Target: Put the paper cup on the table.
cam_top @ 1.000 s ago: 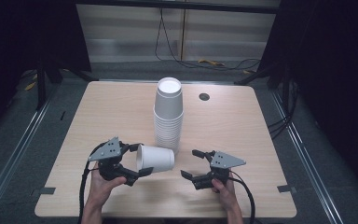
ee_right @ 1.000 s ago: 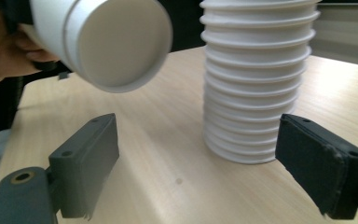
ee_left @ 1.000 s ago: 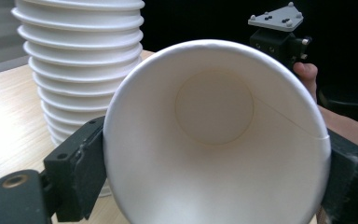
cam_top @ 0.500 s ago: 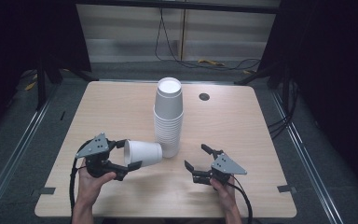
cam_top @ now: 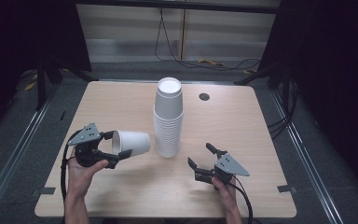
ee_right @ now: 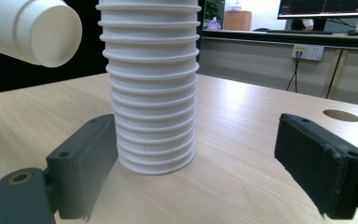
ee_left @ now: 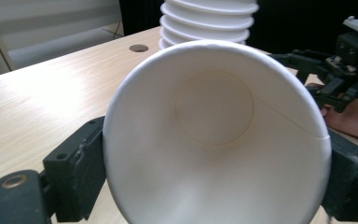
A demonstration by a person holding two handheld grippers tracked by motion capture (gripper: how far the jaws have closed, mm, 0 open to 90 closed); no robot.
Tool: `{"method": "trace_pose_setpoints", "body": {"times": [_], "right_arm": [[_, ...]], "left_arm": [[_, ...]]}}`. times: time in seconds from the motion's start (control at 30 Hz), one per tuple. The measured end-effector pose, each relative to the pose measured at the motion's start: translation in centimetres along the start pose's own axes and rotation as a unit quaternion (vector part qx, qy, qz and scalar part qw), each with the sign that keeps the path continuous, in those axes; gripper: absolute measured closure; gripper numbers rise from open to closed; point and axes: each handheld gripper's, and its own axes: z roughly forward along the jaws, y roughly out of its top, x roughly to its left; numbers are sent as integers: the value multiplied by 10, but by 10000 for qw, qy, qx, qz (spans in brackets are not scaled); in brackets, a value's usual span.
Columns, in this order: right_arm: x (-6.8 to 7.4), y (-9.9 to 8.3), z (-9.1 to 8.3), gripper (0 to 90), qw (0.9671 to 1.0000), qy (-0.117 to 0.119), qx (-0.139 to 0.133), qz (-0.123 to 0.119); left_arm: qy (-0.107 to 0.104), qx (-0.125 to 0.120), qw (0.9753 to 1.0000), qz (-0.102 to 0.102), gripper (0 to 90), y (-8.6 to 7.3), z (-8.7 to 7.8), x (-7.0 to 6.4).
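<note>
Change since the earlier frame: left gripper (cam_top: 116,150) has carried the single white paper cup (cam_top: 131,143) leftward, clear of the tall stack of white paper cups (cam_top: 168,119).

Single cup: clamped at its rim between the left gripper's jaws, held above the pale wooden surface (cam_top: 242,126); long axis horizontal, base toward 3 o'clock, facing the stack.

Stack: upright at surface centre, at 3 o'clock from the held cup.

Right gripper (cam_top: 201,155): jaws apart, empty, stack at its 11 o'clock and nearer to it.
</note>
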Motion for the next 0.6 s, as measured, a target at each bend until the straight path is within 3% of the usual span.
{"method": "trace_pose_setpoints", "body": {"times": [0.1,0.37,0.47,0.6], "right_arm": [[0,-1,-1,130,10000,-1,-57,3],[1,-2,-4,131,9998,-107,-170,19],[2,-2,-4,131,9996,-108,-236,-83],[2,-2,-4,134,9997,-122,-223,-19]], "left_arm": [[13,66,10000,-35,113,3,0,7],[292,465,9985,-8,113,18,1,21],[331,780,9964,86,112,27,5,28],[338,931,9950,151,111,31,7,33]]}}
